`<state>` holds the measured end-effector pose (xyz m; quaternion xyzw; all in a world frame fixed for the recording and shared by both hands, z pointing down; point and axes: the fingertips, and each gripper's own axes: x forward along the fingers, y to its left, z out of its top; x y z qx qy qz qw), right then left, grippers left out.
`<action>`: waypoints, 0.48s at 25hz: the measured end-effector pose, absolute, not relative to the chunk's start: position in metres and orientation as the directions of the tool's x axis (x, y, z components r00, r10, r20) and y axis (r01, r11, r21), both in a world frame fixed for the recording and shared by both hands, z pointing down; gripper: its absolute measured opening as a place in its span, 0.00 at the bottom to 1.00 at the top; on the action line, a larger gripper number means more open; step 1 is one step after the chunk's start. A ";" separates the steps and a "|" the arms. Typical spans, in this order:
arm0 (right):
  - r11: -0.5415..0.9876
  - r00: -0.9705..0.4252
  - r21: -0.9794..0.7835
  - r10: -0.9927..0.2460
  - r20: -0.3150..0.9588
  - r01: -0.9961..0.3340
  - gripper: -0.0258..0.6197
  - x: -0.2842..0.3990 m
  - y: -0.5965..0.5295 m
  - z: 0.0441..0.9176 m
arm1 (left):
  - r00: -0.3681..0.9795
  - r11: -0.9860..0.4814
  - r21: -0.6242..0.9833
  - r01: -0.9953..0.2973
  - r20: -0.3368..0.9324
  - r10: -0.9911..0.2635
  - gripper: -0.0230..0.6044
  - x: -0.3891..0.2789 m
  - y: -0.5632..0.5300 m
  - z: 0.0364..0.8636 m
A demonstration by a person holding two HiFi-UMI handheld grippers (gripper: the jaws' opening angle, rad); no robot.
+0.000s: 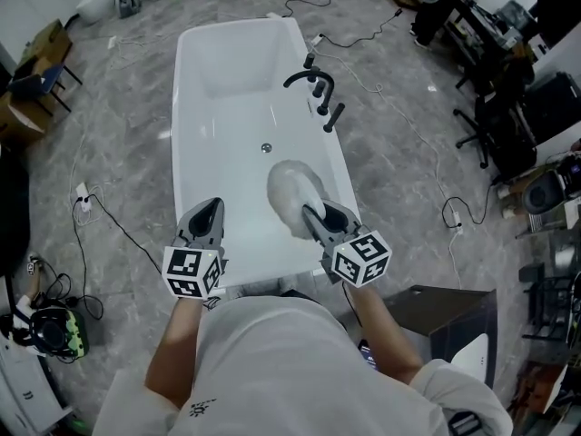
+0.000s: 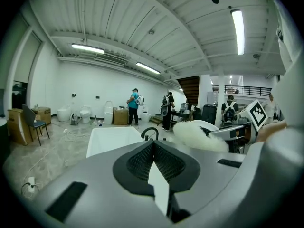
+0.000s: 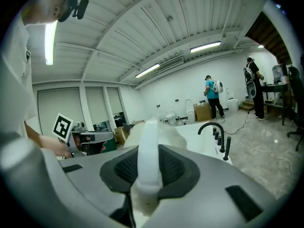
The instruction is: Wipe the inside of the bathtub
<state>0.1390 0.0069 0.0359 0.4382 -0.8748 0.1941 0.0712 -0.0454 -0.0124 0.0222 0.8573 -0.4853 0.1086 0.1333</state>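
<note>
right gripper pinching flat handle of fluffy white duster over glossy white bathtub | left gripper pressed together, empty | risk: handle may twist under wiping pressure, or duster may clip black faucet

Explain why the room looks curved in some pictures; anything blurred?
Left gripper view: the wide-angle lens bows the ceiling, corners go black, the strip light blows out. Right gripper view: same bowing, the duster close up looks soft. Head view: even light on the bathtub.

Both arms forward: left tongs closed, right tongs clamping duster.
</note>
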 end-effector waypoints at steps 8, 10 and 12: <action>0.531 -0.595 -0.272 -0.745 0.300 -0.802 0.19 0.142 0.008 0.041 | 0.502 -0.488 0.126 -0.864 0.305 -0.809 0.05 -0.049 -0.011 0.023; 0.531 -0.596 -0.274 -0.745 0.299 -0.802 0.19 0.140 0.009 0.041 | 0.503 -0.488 0.129 -0.863 0.309 -0.807 0.05 -0.050 -0.009 0.024; 0.532 -0.597 -0.274 -0.744 0.299 -0.801 0.19 0.139 0.009 0.041 | 0.502 -0.487 0.131 -0.863 0.314 -0.806 0.05 -0.050 -0.008 0.025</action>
